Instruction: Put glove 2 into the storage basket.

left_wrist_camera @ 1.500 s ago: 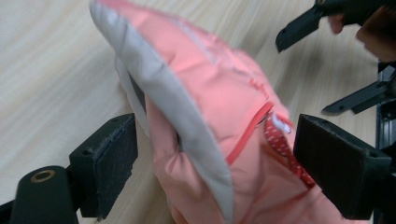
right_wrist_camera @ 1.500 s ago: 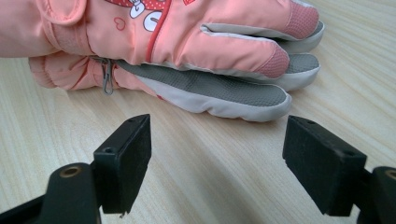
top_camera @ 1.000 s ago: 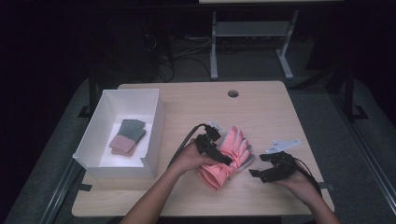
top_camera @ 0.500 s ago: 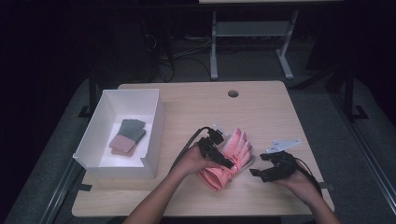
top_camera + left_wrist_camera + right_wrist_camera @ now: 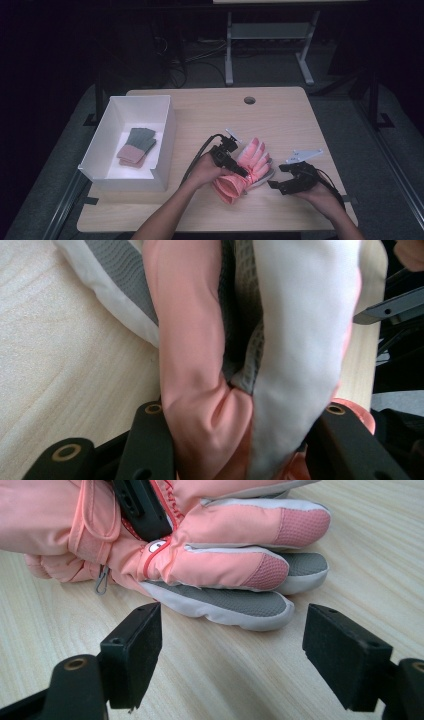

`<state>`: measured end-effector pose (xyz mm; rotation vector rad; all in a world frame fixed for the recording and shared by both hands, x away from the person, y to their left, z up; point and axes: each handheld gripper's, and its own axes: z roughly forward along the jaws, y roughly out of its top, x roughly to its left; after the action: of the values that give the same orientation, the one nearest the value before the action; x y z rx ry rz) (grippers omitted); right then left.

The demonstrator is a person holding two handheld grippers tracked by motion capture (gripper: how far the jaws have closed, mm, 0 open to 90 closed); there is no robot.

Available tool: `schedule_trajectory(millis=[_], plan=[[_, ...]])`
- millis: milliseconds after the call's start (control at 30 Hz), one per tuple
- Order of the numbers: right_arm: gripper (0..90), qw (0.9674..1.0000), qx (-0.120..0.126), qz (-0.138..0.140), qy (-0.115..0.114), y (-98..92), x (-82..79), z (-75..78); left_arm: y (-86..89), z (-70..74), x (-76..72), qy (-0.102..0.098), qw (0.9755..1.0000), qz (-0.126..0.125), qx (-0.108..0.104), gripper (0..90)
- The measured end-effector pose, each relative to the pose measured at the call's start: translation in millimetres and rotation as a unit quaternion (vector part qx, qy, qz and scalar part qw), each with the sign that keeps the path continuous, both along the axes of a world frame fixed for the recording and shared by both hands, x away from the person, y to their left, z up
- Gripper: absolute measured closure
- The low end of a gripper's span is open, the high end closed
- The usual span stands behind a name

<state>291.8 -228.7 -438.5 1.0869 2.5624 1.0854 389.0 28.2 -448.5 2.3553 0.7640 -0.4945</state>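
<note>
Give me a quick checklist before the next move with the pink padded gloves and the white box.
1. Left gripper on the pink padded gloves: ok, jaws have just been closing and both pads press the fabric.
2. Both gloves caught in that grip: cannot tell.
3. Right gripper: ok, open, just short of the grey-palmed fingertips, nothing between the jaws.
4. White open box: ok, room beside the folded grey and pink pair inside.
5. Wooden table between gloves and box: ok.

- white box [image 5: 165, 131] at worktop [image 5: 210, 112] left side
- folded green and pink cloths [image 5: 136, 146] inside box
- round hole [image 5: 249, 100] near worktop far edge
</note>
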Motion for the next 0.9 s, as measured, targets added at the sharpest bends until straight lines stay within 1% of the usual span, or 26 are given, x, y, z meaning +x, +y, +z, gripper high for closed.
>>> schedule_trajectory(millis=[67, 167, 300, 400, 433, 467, 500, 533, 567, 600, 667, 733, 767, 900], plan=[[22.8, 1.0000, 0.004, -0.002, -0.003, -0.7, -0.3, 0.7, 3.2, 1.0, 1.7, 0.004, 0.9999, -0.003, -0.009, 60.6], [22.4, 1.0000, 0.006, -0.002, -0.002, -1.1, -0.1, 0.8, 4.5, 3.3, 2.3, 0.006, 0.9999, -0.005, -0.011, 60.8], [21.1, 1.0000, 0.008, -0.003, -0.001, -1.0, 0.3, 0.7, 6.1, 7.9, 1.5, 0.006, 0.9997, -0.007, -0.021, 61.6], [19.8, 0.9999, 0.010, -0.004, -0.001, -1.2, 0.1, 1.0, 9.8, 14.7, 2.7, -0.006, 0.9998, -0.001, -0.021, 62.0], [19.4, 0.9999, 0.012, -0.004, -0.001, -1.3, 0.0, 1.2, 11.5, 16.6, 3.7, -0.006, 0.9997, 0.003, -0.024, 62.1], [19.2, 0.9999, 0.014, -0.005, 0.000, -1.2, -0.1, 1.4, 13.0, 19.1, 4.5, -0.007, 0.9997, 0.007, -0.024, 62.1], [19.0, 0.9999, 0.015, -0.005, 0.000, -1.2, -0.1, 1.5, 14.5, 21.7, 5.3, -0.011, 0.9997, 0.010, -0.021, 62.2], [19.0, 0.9999, 0.015, -0.005, 0.000, -1.2, -0.1, 1.5, 14.5, 21.7, 5.3, -0.011, 0.9997, 0.010, -0.021, 62.2], [19.0, 0.9999, 0.015, -0.006, 0.001, -1.1, 0.0, 1.5, 16.5, 25.3, 6.4, -0.016, 0.9996, 0.011, -0.018, 62.2], [18.7, 0.9999, 0.013, -0.005, 0.001, -1.1, 0.1, 1.3, 18.1, 28.3, 7.4, -0.017, 0.9997, 0.011, -0.016, 62.2], [18.4, 0.9999, 0.011, -0.003, 0.001, -0.7, 0.5, 0.9, 21.0, 35.3, 8.4, -0.023, 0.9994, 0.018, -0.020, 62.1], [18.2, 0.9999, 0.013, -0.002, 0.002, -0.5, 0.5, 0.8, 23.3, 40.2, 9.3, -0.025, 0.9993, 0.018, -0.019, 62.0], [17.9, 0.9999, 0.012, -0.002, 0.002, -0.5, 0.5, 0.8, 24.7, 44.9, 9.1, -0.029, 0.9989, 0.029, -0.024, 61.9], [16.5, 0.9999, 0.012, -0.002, 0.002, -0.4, 0.5, 0.7, 29.5, 57.4, 10.1, -0.036, 0.9981, 0.042, -0.027, 61.7]])
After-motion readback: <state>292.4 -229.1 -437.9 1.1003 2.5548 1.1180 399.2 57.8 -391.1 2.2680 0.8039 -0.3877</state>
